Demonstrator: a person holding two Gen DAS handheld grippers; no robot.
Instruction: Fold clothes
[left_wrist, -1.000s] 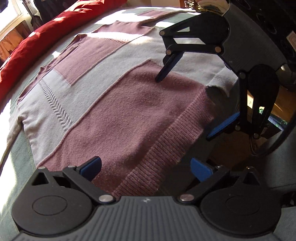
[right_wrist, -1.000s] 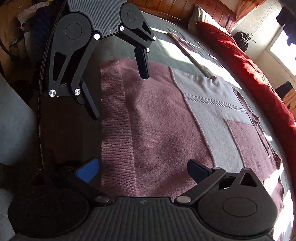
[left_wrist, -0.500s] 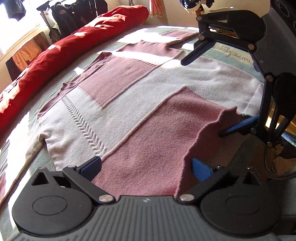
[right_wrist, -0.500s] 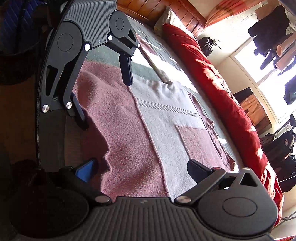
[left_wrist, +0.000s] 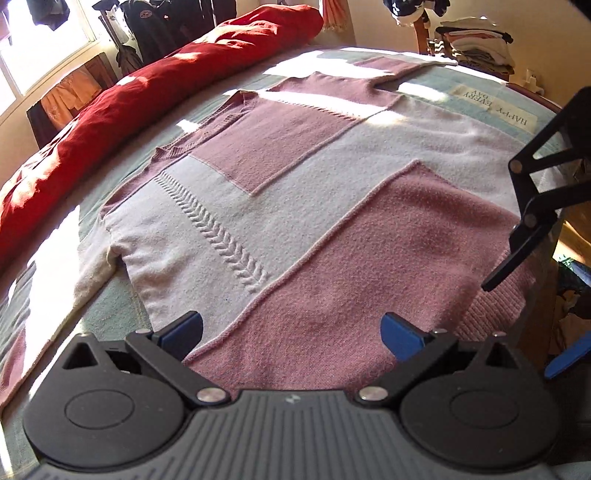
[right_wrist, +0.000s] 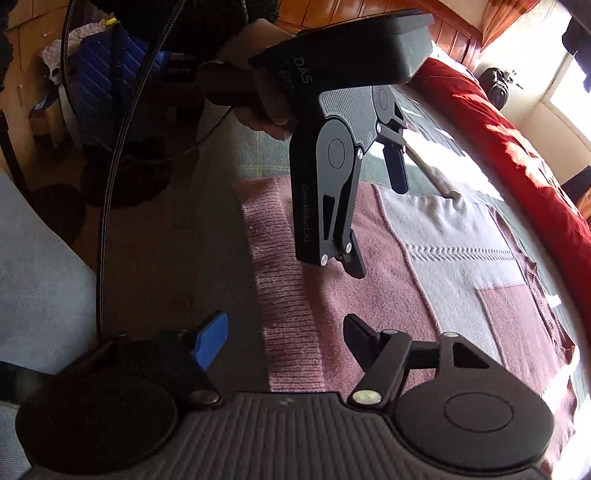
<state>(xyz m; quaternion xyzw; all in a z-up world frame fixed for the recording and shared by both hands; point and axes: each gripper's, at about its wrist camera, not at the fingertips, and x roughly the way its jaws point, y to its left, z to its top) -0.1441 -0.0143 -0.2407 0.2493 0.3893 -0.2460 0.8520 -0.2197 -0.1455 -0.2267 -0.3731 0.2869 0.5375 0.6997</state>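
Two grippers hang over one sweater (left_wrist: 295, 206), a pink-and-pale-grey patchwork knit lying flat, front up, across the middle of the left wrist frame on a green bedspread (left_wrist: 110, 314). Ribbed hem at lower right, neckline at upper left toward the red duvet (left_wrist: 147, 96).

Left gripper (left_wrist: 291, 332): jaws wide, nothing between the pads; pink panel lies below them, not gripped.

Right gripper (right_wrist: 284, 339): jaws closing, about half-spread, ribbed hem showing in the gap. Contact with the cloth cannot be told; no fabric looks lifted.

Step, as judged: start of the first fold, both tools lining up along the hem edge. No fold made yet. Next move likely calls for each gripper to pinch a hem corner, then carry it toward the neckline.

Containers: none in use. A stack of folded clothes (left_wrist: 476, 40) sits at upper right of the left wrist frame.
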